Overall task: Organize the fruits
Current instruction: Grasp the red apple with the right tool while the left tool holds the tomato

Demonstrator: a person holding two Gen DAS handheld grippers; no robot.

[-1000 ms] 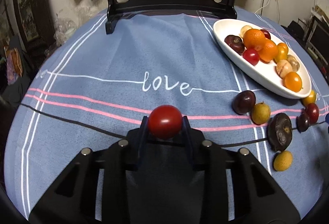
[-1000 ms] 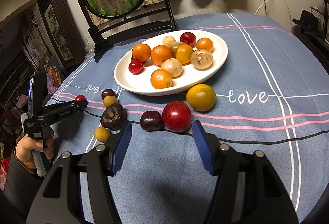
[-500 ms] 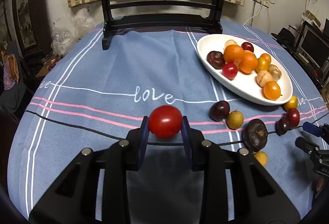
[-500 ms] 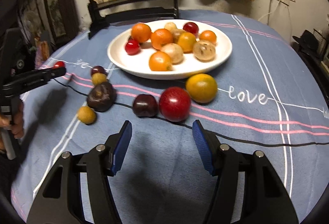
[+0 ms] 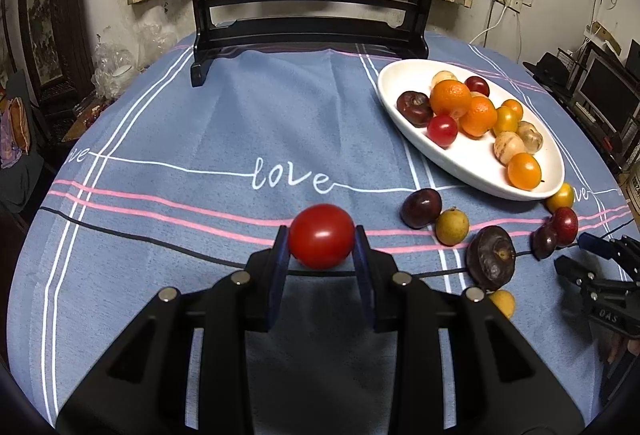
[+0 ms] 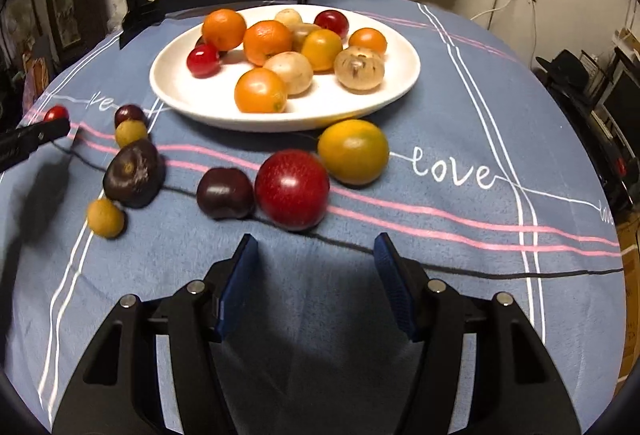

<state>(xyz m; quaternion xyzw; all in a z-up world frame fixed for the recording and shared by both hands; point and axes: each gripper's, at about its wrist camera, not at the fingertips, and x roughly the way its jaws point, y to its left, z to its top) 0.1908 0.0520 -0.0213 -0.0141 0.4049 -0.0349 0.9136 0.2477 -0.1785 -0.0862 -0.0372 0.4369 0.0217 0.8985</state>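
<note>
dark fruit (image 6: 202,42) half hidden (behind orange (image 6: 224,29))

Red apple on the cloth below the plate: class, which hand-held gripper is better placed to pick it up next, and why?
The right hand-held gripper: it is open and empty, with the red apple just ahead of its fingers. The left hand-held gripper is already shut on a small red tomato.

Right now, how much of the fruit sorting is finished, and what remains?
Roughly half done: about ten fruits already lie in the white plate. In hand: the left gripper is shut on a red tomato, not yet at the plate. The right gripper is open and empty, facing the red plum. Seven loose fruits remain on the tablecloth.
</note>
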